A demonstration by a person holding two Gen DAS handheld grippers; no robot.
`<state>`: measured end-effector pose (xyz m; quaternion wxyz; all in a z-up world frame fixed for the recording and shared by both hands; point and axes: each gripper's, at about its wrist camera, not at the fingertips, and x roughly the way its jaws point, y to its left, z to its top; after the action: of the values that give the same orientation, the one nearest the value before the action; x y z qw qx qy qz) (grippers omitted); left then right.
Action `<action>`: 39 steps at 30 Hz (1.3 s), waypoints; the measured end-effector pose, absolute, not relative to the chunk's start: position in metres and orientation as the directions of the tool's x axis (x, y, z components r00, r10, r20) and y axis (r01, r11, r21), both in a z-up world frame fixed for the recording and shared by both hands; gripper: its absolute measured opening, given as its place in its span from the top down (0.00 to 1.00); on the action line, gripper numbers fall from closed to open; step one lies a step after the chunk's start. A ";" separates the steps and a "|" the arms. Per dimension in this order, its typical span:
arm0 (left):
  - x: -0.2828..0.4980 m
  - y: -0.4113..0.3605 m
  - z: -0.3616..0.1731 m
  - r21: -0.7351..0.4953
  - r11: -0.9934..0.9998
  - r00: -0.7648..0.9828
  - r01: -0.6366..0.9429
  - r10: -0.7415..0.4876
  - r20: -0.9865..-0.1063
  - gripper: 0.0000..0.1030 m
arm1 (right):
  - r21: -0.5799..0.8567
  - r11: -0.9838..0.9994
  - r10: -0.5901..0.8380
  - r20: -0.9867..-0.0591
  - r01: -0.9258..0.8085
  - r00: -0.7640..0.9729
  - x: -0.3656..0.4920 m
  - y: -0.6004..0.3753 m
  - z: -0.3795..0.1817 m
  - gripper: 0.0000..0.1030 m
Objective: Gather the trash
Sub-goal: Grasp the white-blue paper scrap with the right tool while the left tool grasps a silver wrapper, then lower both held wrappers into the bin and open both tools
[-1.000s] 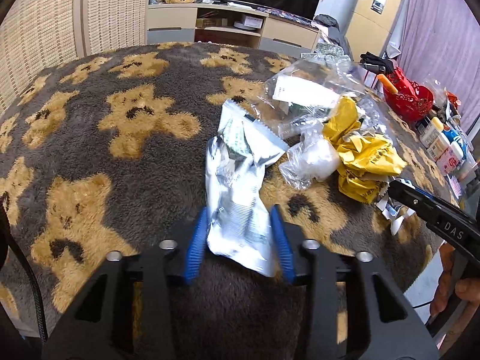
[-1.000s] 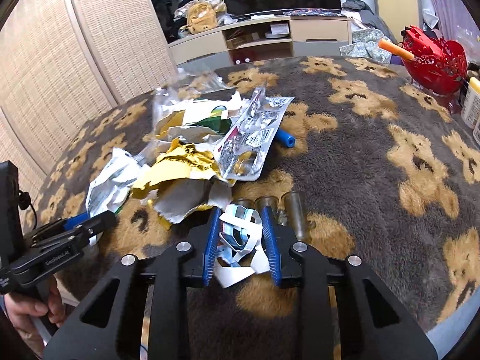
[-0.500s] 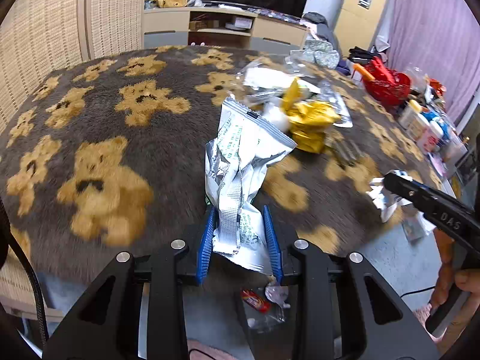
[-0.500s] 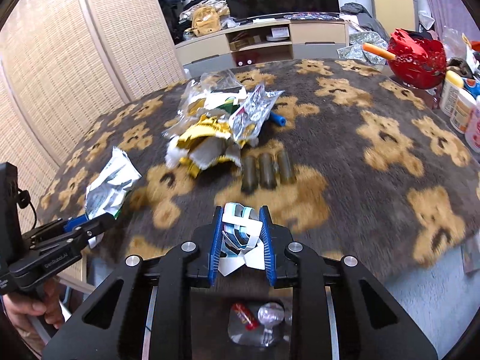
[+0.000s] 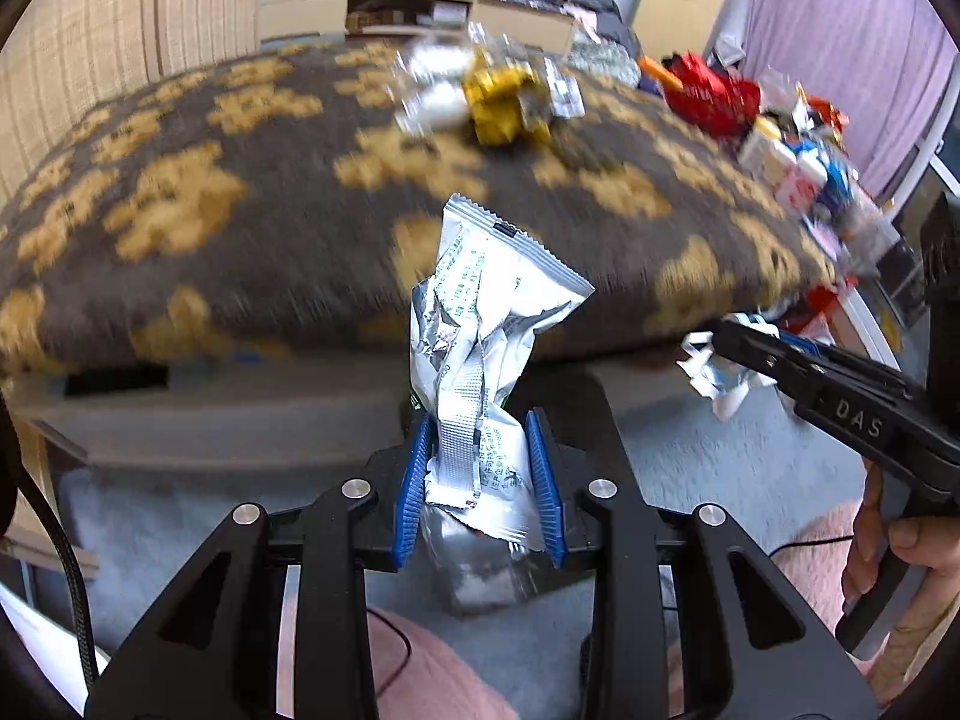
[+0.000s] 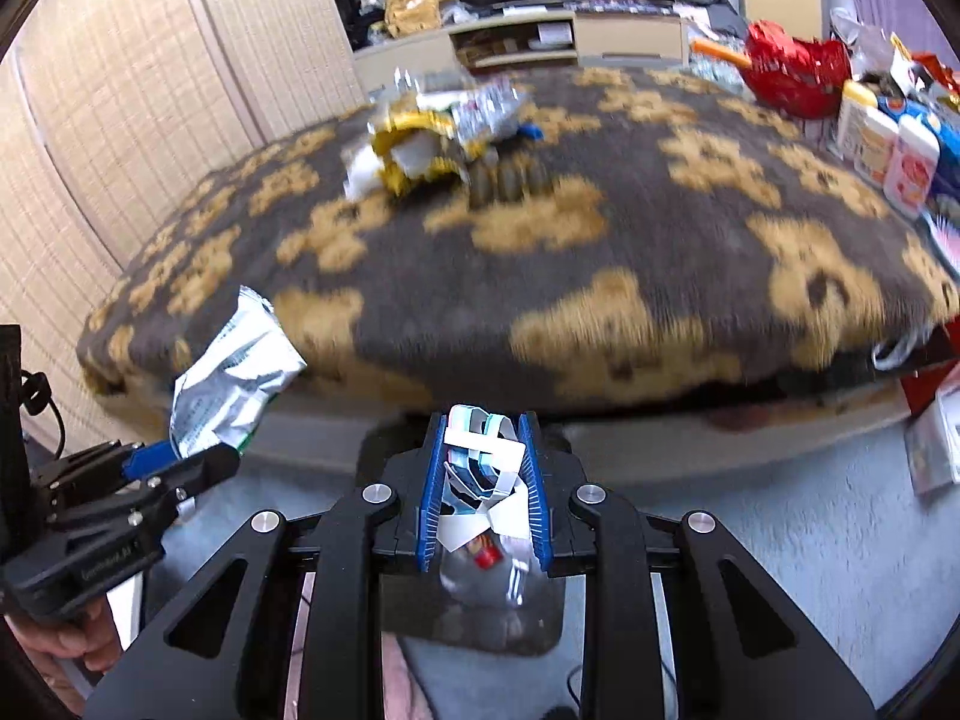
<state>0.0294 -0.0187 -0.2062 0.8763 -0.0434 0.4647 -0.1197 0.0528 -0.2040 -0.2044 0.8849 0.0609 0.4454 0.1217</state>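
My left gripper [image 5: 478, 474] is shut on a crumpled silver snack wrapper [image 5: 480, 336], held upright off the table's front edge; it also shows in the right wrist view [image 6: 231, 372]. My right gripper [image 6: 483, 486] is shut on a wad of white and light-blue paper scraps [image 6: 483, 468], also off the front edge, seen in the left wrist view [image 5: 720, 372]. Below both grippers sits a dark bin [image 6: 480, 606] holding silver trash and a red item. A heap of yellow and clear wrappers [image 5: 492, 96] lies far back on the table.
The table [image 6: 600, 276] has a dark fuzzy cover with tan bear shapes. Three brown cylinders [image 6: 510, 180] lie by the heap. A red basket [image 6: 792, 72] and several bottles [image 6: 888, 150] stand at the right. Grey floor lies below.
Both grippers have pulled back from the table with their trash and now hang past its front edge, over the bin on the floor. The table looks farther away.
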 end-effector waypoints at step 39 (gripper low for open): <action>0.027 -0.011 -0.247 -0.208 0.966 0.440 0.151 -0.254 -0.861 0.08 | 0.256 0.964 0.256 -0.817 -0.073 0.516 0.061 -0.221 -0.235 0.05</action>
<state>0.0268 -0.0113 -0.2469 0.8472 -0.0501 0.5153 -0.1194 0.0612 -0.2210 -0.2353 0.8655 0.0947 0.4825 0.0951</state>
